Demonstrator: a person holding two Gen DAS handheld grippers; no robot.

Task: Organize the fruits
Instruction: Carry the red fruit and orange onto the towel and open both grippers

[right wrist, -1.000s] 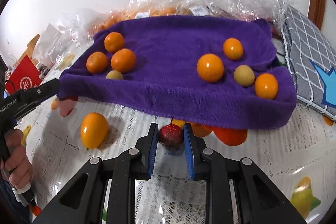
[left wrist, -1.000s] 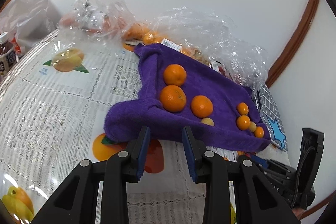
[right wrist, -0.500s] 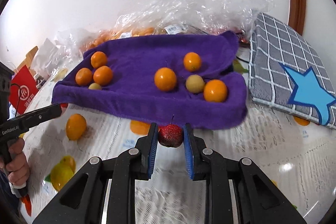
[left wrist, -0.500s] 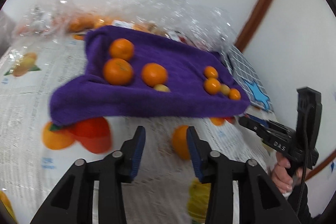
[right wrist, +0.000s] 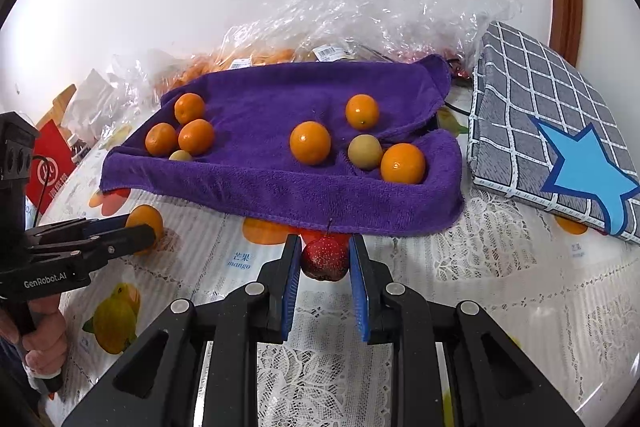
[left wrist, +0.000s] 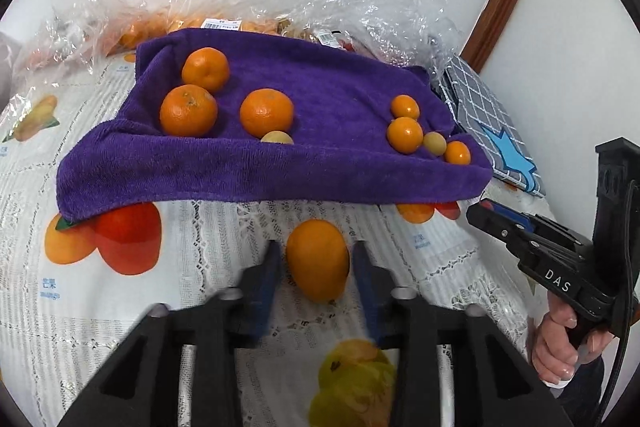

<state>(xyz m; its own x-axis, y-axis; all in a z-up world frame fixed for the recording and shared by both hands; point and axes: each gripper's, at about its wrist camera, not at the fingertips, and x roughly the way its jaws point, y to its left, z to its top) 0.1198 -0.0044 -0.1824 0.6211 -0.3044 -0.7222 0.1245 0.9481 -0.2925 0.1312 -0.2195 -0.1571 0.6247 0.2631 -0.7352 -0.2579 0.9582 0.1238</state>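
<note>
Purple towel [left wrist: 312, 163] on the bench carries sorted oranges. Loose orange mango [left wrist: 318, 259] lies on the bench between the left gripper [left wrist: 316, 267] jaws, apart, long axis along them. Right gripper [right wrist: 325, 263] jaws are clamped on a red fruit [right wrist: 325, 259]

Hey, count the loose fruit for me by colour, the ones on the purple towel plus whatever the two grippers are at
Orange, on the purple towel: 6
Yellowish, on the towel: 2
Orange-yellow fruit between the left gripper fingers: 1
Red fruit held in the right gripper: 1
Total: 10
</note>
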